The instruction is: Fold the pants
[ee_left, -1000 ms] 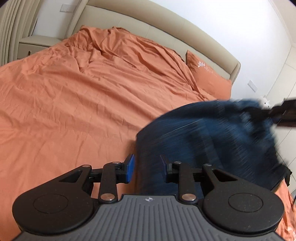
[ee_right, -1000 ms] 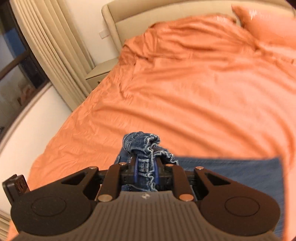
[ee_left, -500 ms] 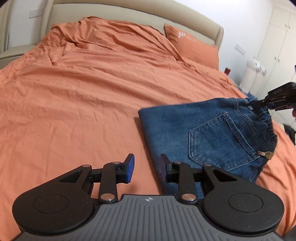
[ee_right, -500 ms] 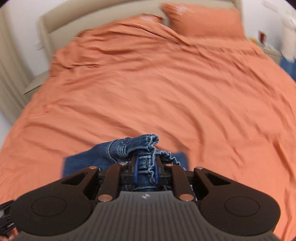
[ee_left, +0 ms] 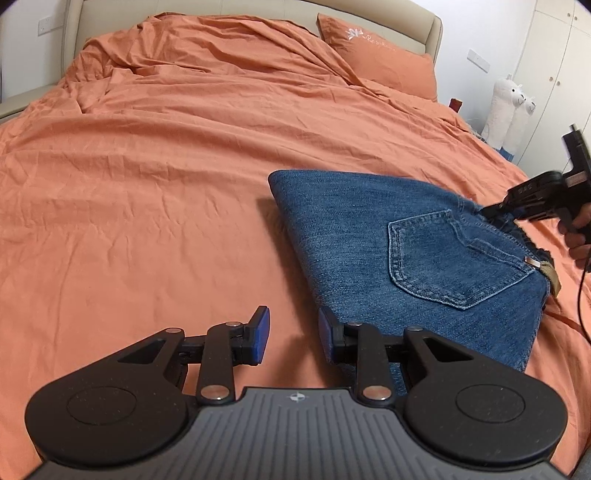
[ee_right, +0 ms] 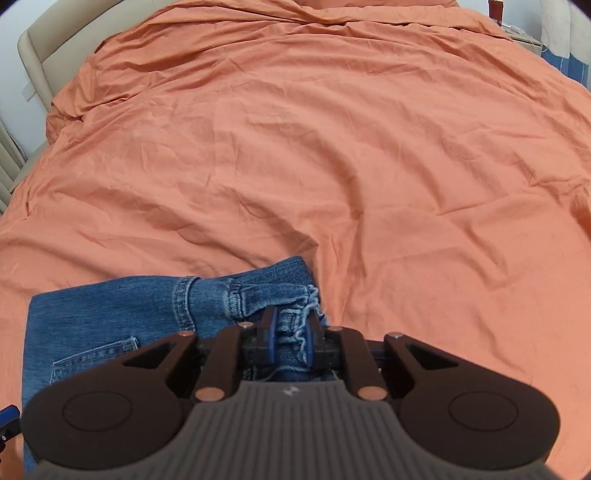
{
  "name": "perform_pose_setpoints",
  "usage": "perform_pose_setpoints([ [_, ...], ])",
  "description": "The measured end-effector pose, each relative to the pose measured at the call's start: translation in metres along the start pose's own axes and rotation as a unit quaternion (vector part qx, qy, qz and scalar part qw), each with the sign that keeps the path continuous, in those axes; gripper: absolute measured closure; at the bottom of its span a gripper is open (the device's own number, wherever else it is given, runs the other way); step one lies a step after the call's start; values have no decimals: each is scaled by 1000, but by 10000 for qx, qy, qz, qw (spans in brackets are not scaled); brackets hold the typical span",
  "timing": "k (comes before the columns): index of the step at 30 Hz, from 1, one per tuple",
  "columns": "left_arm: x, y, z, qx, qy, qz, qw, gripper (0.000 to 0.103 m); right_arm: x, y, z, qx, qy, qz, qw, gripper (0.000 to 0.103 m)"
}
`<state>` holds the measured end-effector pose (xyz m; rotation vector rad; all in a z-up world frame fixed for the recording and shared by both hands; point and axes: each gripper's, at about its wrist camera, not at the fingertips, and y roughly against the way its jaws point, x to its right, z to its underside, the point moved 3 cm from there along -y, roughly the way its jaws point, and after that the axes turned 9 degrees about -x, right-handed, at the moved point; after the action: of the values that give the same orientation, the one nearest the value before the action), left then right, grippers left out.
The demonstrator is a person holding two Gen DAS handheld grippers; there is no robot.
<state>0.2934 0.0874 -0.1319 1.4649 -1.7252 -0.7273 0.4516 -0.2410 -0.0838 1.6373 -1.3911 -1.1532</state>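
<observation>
Folded blue jeans [ee_left: 399, 254] lie flat on the orange bedspread [ee_left: 166, 177], back pocket up. My left gripper [ee_left: 293, 332] is open and empty, just off the jeans' near left edge. My right gripper [ee_right: 291, 336] is shut on the frayed waistband of the jeans [ee_right: 110, 325]. It also shows at the right edge of the left wrist view [ee_left: 532, 203], held in a hand, at the waistband end.
An orange pillow [ee_left: 380, 59] and a beige headboard [ee_left: 406, 26] are at the far end of the bed. Two white plush toys [ee_left: 509, 107] stand by the white wardrobe at right. The bedspread is wrinkled and bunched at the far left.
The jeans have come down from the air and now lie flat on the bed. My right gripper lowered with the waistband still in it. My left gripper stays open.
</observation>
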Motion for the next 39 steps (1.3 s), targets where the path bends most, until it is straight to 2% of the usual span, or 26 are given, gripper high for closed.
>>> perform_pose_setpoints([
  [2, 2, 5, 1, 19, 18, 34, 10000, 71, -4, 16, 6, 184, 171, 73, 9997, 85],
  [3, 5, 8, 1, 32, 36, 66, 10000, 71, -6, 27, 11, 323, 280, 150, 9990, 80],
  [7, 19, 28, 6, 41, -158, 152, 9998, 70, -10, 71, 56, 981, 470, 124, 9940, 80],
  [11, 37, 52, 12, -77, -365, 264, 9990, 59, -14, 91, 116, 1408, 272, 93, 9896, 80],
  [14, 53, 71, 26, -132, -596, 337, 9976, 48, -18, 92, 149, 1613, 9, 68, 9869, 80],
  [16, 61, 78, 40, -203, -733, 320, 9966, 44, -23, 90, 159, 1706, 66, 31, 9853, 80],
  [19, 77, 74, 61, -404, -1005, 245, 9938, 42, -32, 84, 164, 1860, 517, 285, 9808, 81],
  [21, 88, 65, 70, -501, -1242, 10, 9910, 42, -32, 76, 165, 1938, 647, 526, 9775, 81],
  [24, 99, 48, 78, -570, -1599, -346, 9849, 42, -22, 68, 162, 1882, 492, 453, 9799, 78],
  [25, 101, 42, 79, -587, -1672, -463, 9831, 44, -19, 67, 161, 1879, 473, 414, 9802, 78],
  [27, 102, 35, 80, -551, -1761, -690, 9804, 70, -16, 67, 160, 1898, 457, 355, 9801, 78],
  [30, 103, 41, 79, -377, -1833, -742, 9795, 84, -17, 65, 161, 1899, 498, 376, 9798, 78],
  [33, 105, 49, 82, -266, -2100, -1071, 9715, 88, -18, 63, 160, 1866, 505, 380, 9804, 79],
  [37, 108, 30, 95, -745, -2361, -1305, 9600, 89, -15, 55, 161, 1608, 521, 455, 9846, 84],
  [39, 105, 17, 97, -960, -2293, -1292, 9600, 89, -12, 47, 161, 1409, 502, 402, 9879, 84],
])
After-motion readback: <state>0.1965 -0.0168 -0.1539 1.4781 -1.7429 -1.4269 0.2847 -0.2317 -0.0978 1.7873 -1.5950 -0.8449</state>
